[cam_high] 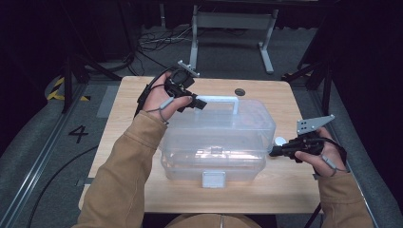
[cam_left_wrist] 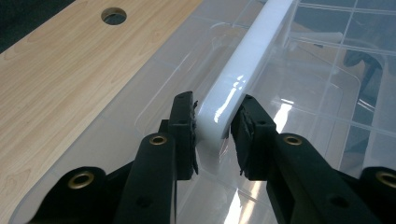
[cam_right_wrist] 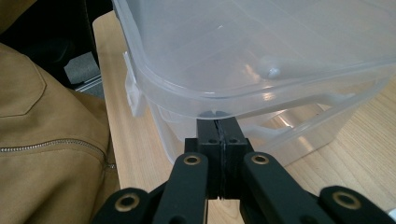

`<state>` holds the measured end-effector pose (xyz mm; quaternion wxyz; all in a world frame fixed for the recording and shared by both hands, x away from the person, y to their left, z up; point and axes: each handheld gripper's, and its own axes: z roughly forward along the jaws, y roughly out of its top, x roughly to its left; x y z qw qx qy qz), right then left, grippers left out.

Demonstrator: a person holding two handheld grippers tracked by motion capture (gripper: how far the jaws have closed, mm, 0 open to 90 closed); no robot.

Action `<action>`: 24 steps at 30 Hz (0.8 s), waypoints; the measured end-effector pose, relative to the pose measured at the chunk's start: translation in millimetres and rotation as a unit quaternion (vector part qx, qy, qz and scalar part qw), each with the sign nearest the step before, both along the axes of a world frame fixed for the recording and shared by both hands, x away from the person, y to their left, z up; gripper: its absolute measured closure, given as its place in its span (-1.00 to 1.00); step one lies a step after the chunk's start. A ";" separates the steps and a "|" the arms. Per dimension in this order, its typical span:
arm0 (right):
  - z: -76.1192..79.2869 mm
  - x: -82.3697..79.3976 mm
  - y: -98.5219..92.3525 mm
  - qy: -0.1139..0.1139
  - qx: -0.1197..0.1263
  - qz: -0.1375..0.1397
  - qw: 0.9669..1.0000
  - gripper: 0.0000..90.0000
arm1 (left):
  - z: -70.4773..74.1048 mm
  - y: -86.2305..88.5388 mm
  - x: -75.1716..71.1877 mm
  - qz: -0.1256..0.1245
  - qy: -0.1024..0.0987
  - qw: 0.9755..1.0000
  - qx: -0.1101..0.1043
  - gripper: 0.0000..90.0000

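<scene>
The left gripper (cam_left_wrist: pixel 214 135) clamps the white handle (cam_left_wrist: pixel 247 65) of the clear storage box (cam_high: pixel 218 142) mid-table; the right gripper (cam_right_wrist: pixel 219 128), jaws closed, presses under its lid edge. Opening the lid likely calls for lifting.

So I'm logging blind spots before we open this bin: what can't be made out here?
- Bin contents: high view, cloudy plastic blurs them.
- Front latch: high view, too small to tell if fastened.
- Right gripper tips: right gripper view, the lid rim hides whether they touch.

My right claw (cam_right_wrist: pixel 218 123) has its tips tucked under the box lid (cam_right_wrist: pixel 261 56) rim; I can't tell whether they touch it.
</scene>
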<state>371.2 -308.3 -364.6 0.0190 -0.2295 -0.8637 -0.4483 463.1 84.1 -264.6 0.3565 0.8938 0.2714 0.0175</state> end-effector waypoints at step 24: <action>5.5 1.3 1.4 -0.025 0.004 -0.018 0.999 1.00 | 13.3 15.4 -25.9 0.023 -0.058 0.998 -0.023 -0.15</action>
